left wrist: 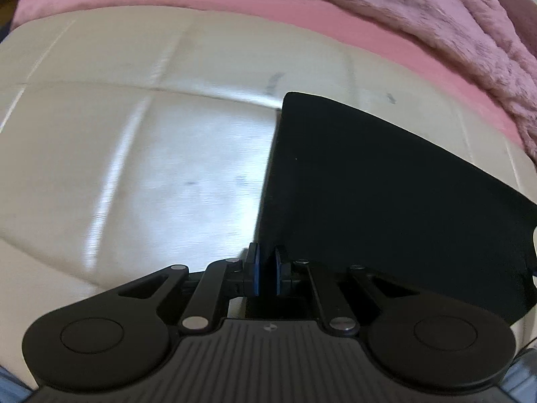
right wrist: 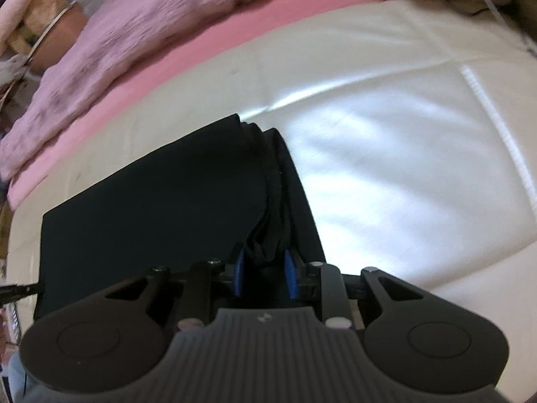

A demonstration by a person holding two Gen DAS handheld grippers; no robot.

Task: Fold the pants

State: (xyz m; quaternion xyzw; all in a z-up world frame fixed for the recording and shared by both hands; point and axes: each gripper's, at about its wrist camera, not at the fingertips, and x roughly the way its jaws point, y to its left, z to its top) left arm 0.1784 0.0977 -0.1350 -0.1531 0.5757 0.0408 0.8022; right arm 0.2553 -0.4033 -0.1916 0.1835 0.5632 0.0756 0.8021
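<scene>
The black pants (left wrist: 386, 184) lie folded on a cream padded surface (left wrist: 134, 168), their left edge running up from my left gripper (left wrist: 266, 273). That gripper's blue pads stand close together, shut on the near left edge of the cloth. In the right wrist view the pants (right wrist: 151, 208) spread to the left, and several stacked layers show along their right edge. My right gripper (right wrist: 265, 272) is shut on a bunched bundle of those layers at the near right corner, with black cloth filling the gap between its blue pads.
Beyond the cream surface (right wrist: 402, 168) runs a pink sheet (left wrist: 335, 23), with a fuzzy pink blanket (left wrist: 453, 33) heaped behind it. Soft toys and clutter (right wrist: 27, 16) sit at the far left in the right wrist view.
</scene>
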